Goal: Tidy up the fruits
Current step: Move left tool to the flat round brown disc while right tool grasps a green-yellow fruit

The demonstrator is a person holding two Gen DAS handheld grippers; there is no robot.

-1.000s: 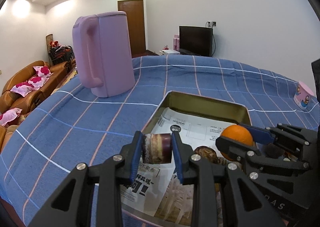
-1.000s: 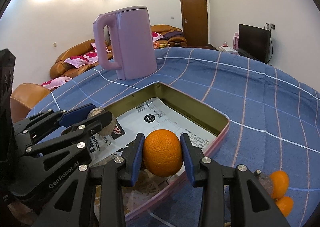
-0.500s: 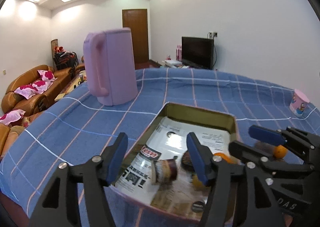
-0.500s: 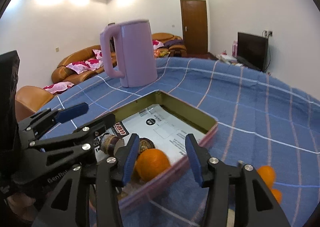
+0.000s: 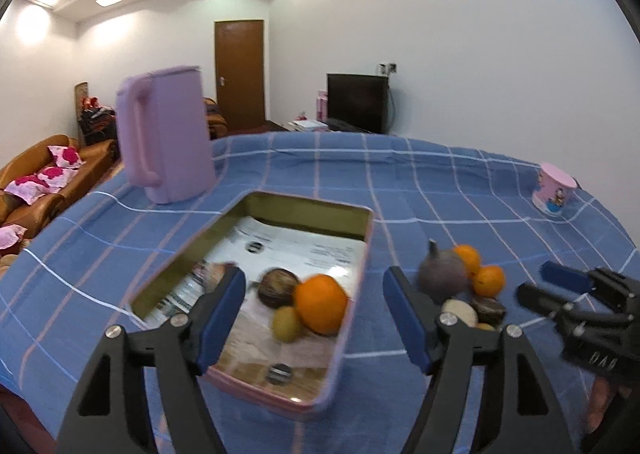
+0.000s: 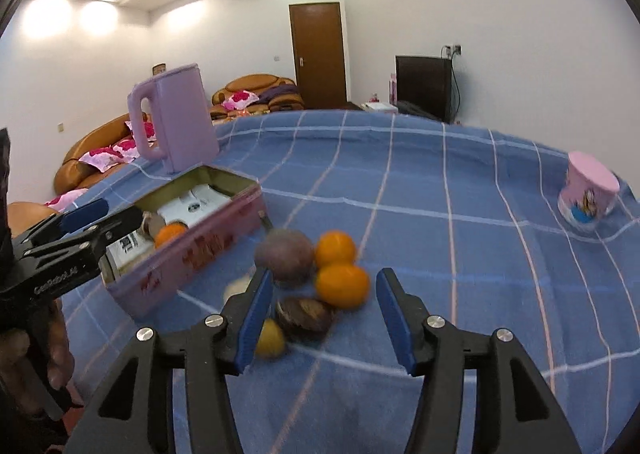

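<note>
My right gripper [image 6: 322, 312] hangs over the loose fruit pile on the blue checked tablecloth [image 6: 460, 190], its jaws opening with nothing pinched between them. The pile lies straight ahead and a little below. The nearer orange [image 6: 341, 285] shows just inside the gap, towards its left; the second orange [image 6: 335, 248] touches it from behind, and the purple fruit [image 6: 285, 256] sits to their left. A brown wrinkled fruit [image 6: 306, 314] lies right against my left-hand pad [image 6: 256, 318], with a small yellow fruit [image 6: 269, 342] partly hidden behind that pad.

The oranges are round — no long axis to line up with. The purple one has a stem that, in the left wrist view, points up and away.

My left gripper [image 5: 314, 318] is empty too, jaws opening over the near end of the pink tin [image 5: 362, 254]. Its long axis runs away from me towards the lilac kettle [image 5: 168, 138]. In it lie an orange [image 5: 321, 304], a brown fruit [image 5: 278, 288] and a small yellowish one [image 5: 286, 324].

The pile lies to the right of the tin, so I judge the right hand the nearer for the next pick.
</note>
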